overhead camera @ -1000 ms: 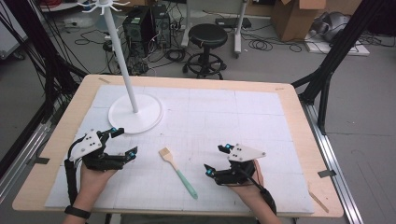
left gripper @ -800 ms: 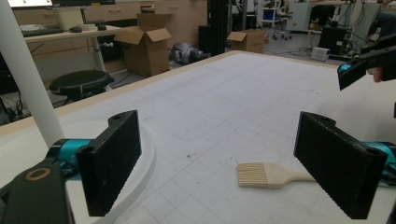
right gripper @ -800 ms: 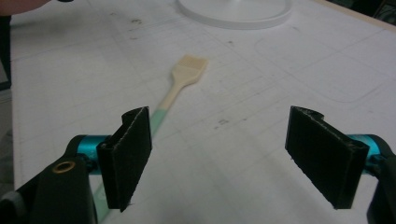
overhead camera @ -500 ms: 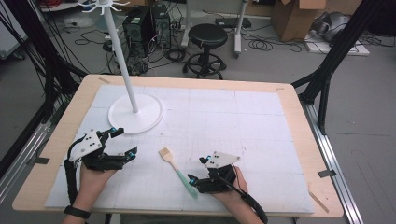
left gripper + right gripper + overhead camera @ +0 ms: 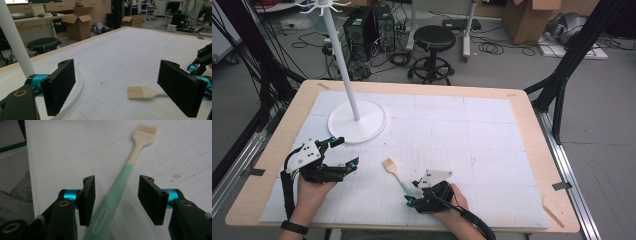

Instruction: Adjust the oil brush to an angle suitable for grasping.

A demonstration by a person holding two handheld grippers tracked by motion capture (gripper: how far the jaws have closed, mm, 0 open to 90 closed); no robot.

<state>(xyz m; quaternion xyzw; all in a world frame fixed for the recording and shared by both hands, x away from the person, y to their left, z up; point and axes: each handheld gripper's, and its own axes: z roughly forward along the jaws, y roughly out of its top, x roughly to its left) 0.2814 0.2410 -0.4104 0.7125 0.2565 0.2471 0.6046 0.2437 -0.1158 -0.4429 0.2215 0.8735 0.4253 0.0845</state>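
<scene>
Nearest the person's edge of the worktop (image 5: pixel 272 165), the right gripper (image 5: pixel 416 196) sits low at about five o'clock on the white gridded mat (image 5: pixel 492 150), its jaws lying to either side of the mint-green handle of a pastry brush (image 5: pixel 398 177) with a cream neck and pale bristles. In the right gripper view the brush (image 5: pixel 117 190) runs up between the two black jaws; they have just been closing in on it, yet a gap shows on both sides of the handle, so they are open around it and not pinching. The brush lies flat on the mat, handle toward the person and bristles pointing away toward eleven o'clock. Over at about eight o'clock the left gripper (image 5: pixel 343 154) hovers with its jaws spread wide and nothing between them; in the left gripper view the bristle end of the brush (image 5: pixel 143 93) lies on the mat beyond them. Farther off, at ten o'clock, stands a tall white pole stand (image 5: pixel 354 107) on a round white base, well apart from the brush. Beyond the worktop's far edge a round black stool (image 5: pixel 434 37) rests on the grey floor.
</scene>
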